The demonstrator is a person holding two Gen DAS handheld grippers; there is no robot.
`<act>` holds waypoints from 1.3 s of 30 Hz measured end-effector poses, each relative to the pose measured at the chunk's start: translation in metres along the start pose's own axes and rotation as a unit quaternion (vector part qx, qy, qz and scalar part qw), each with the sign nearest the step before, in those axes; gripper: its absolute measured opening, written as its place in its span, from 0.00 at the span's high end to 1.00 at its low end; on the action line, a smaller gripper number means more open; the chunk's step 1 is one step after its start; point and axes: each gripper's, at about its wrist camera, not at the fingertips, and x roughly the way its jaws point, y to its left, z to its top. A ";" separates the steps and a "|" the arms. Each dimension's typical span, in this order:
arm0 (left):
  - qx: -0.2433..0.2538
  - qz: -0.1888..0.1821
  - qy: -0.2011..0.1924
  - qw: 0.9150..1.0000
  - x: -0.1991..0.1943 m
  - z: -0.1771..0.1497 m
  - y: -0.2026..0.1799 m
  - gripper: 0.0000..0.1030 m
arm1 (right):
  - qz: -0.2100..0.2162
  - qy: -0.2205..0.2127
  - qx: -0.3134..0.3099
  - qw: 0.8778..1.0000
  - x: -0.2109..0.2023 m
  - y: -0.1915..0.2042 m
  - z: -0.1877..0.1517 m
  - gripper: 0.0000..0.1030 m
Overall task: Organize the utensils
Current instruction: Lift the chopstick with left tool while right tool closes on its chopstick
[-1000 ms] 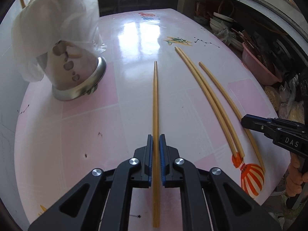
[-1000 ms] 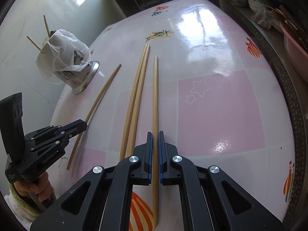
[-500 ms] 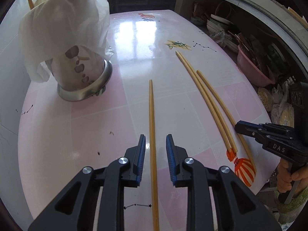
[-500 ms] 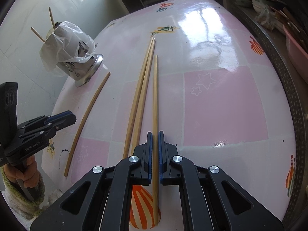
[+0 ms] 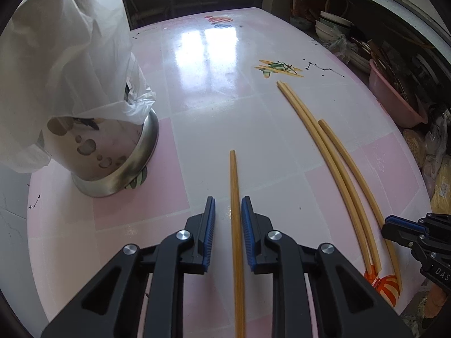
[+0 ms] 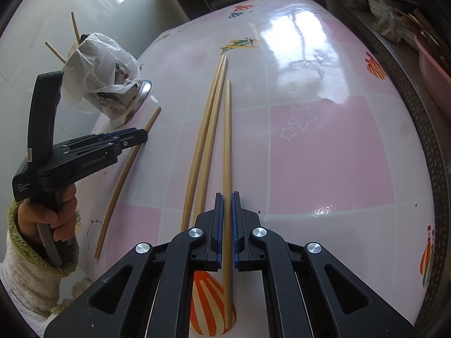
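Note:
Several long wooden chopsticks lie on a pink and white table. My left gripper (image 5: pixel 227 201) is open, its blue pads either side of one chopstick (image 5: pixel 235 214) without touching it. This chopstick lies on the table, seen in the right wrist view (image 6: pixel 124 169) under the left gripper (image 6: pixel 141 135). My right gripper (image 6: pixel 227 197) is shut on another chopstick (image 6: pixel 227 140), right of a pair of chopsticks (image 6: pixel 207 138). A steel utensil holder (image 5: pixel 110 155) wrapped in white plastic stands at the far left and holds two chopsticks (image 6: pixel 74 29).
The table's right edge (image 6: pixel 428 140) drops to shelves with bowls and a pink basin (image 5: pixel 394 101). A white tiled wall (image 6: pixel 42 14) stands behind the holder. The table's near edge is just under the grippers.
My left gripper has opened and let go of its chopstick, which now lies on the table. It has moved forward toward the holder. The right gripper stays shut on its chopstick.

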 end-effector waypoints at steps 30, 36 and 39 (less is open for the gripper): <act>-0.029 -0.036 -0.024 0.999 -0.004 -0.012 0.016 0.94 | -0.088 0.010 -0.098 0.991 0.033 0.032 0.062 0.88; -0.030 -0.042 -0.024 0.998 -0.004 -0.012 0.016 0.94 | -0.111 0.010 -0.112 0.987 0.041 0.032 0.070 0.89; -0.030 -0.041 -0.024 0.998 -0.004 -0.012 0.017 0.94 | -0.125 0.005 -0.122 0.985 0.043 0.035 0.070 0.92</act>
